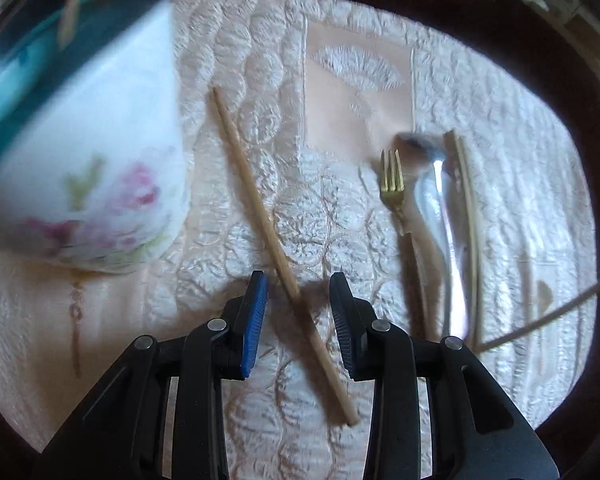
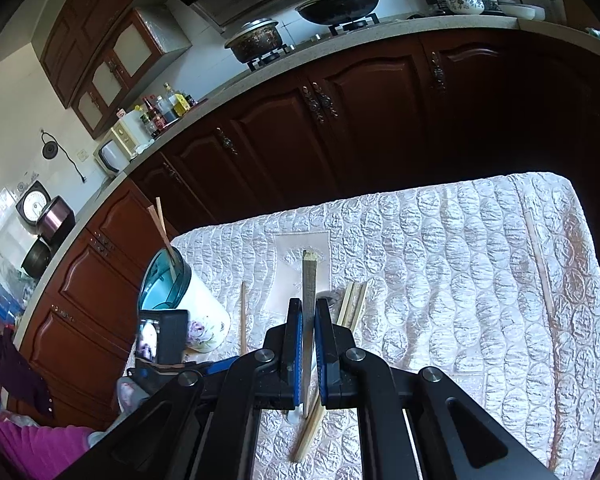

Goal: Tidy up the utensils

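Note:
A wooden chopstick (image 1: 276, 248) lies diagonally on the quilted cloth (image 1: 228, 80). My left gripper (image 1: 298, 292) is open just above it, one finger on each side of its lower half. A white floral utensil holder (image 1: 100, 152) with a teal rim stands to the left and holds chopsticks (image 2: 165, 236). A gold fork (image 1: 392, 180), a steel spoon (image 1: 436, 200) and more chopsticks (image 1: 470, 216) lie to the right. My right gripper (image 2: 309, 308) is shut on a chopstick (image 2: 309, 280), raised above the table. The holder (image 2: 196, 308) also shows in the right wrist view.
Loose chopsticks (image 2: 354, 304) and another (image 2: 243, 316) lie on the cloth in the right wrist view. Dark wooden cabinets (image 2: 340, 120) and a counter with pots (image 2: 256, 40) stand beyond the table's far edge. The left gripper's camera body (image 2: 162, 336) is beside the holder.

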Motion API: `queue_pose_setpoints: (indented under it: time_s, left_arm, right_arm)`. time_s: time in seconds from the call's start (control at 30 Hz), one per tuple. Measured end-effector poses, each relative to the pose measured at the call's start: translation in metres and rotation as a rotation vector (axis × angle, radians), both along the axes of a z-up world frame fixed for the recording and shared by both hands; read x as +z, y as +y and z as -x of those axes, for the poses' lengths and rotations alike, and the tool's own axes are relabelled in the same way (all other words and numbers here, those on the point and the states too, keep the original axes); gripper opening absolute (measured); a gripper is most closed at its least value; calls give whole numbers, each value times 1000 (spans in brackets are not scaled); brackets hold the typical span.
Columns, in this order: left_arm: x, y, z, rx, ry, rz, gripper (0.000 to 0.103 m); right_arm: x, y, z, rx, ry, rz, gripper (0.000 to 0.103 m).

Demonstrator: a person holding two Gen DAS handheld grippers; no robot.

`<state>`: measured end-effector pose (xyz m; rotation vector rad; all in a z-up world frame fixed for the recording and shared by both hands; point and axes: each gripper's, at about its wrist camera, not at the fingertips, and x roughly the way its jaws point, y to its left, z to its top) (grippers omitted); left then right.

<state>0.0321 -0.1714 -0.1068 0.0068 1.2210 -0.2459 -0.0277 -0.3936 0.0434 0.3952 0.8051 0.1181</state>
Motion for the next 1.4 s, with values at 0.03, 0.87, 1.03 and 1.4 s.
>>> queue_pose_setpoints:
  time_s: [0.03,0.87,1.03,1.4]
  left_arm:
    - [1,-2,1,-6,-16,2,25]
    - [7,8,26,-187,-39,-28,34]
    - [0,-2,16,-225,-47,-60,6]
    - [88,51,44,-218,-146,206,5]
  right_arm:
    - [0,0,0,1,-1,1,5]
    - [9,16,-3,23,-13,25,5]
    - [10,24,-5,46,-9,48,5]
    - [40,50,-7,112,-75,75,5]
